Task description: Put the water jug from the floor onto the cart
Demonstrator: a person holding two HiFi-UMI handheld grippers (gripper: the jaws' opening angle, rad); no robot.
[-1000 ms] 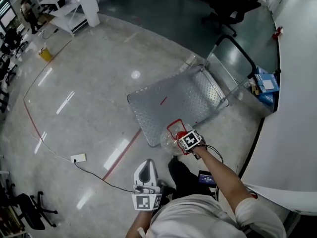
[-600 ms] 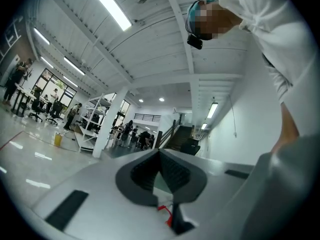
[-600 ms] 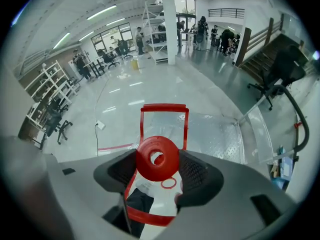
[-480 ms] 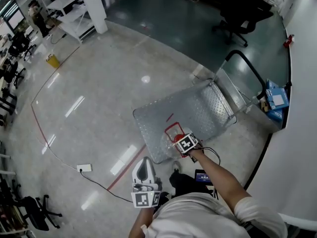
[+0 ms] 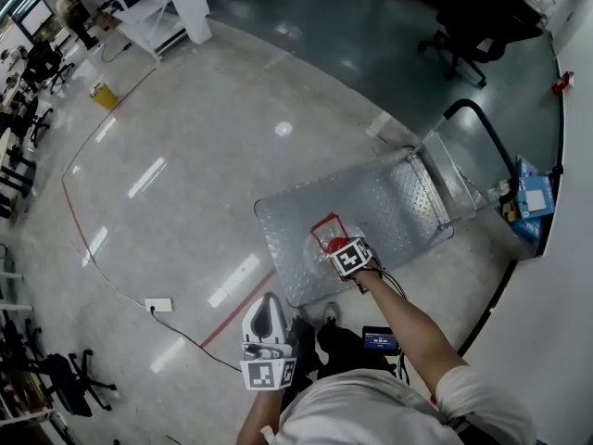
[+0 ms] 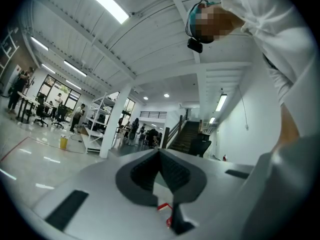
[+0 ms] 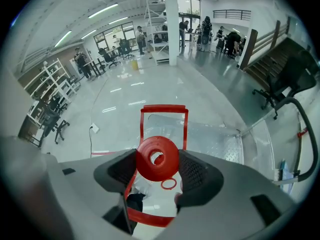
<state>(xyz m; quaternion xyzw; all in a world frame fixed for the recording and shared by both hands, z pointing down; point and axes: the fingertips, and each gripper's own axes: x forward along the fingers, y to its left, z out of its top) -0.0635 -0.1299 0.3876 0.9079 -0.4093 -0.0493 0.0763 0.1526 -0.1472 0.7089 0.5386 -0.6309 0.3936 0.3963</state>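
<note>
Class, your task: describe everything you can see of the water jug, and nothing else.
The water jug has a clear, plastic-looking body, a round red cap with a hole in its middle, and a red rectangular carrying handle. The right gripper is shut on it, with its dark fingers pressing the cap from both sides. In the head view the jug is over the near edge of the cart. Whether it rests on the ridged metal deck or hangs above it cannot be told.

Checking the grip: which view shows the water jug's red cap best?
Right gripper view: the red cap sits large between the right hand-held gripper's jaws. The head view shows it small beside the marker cube; the left gripper view misses it.
</note>
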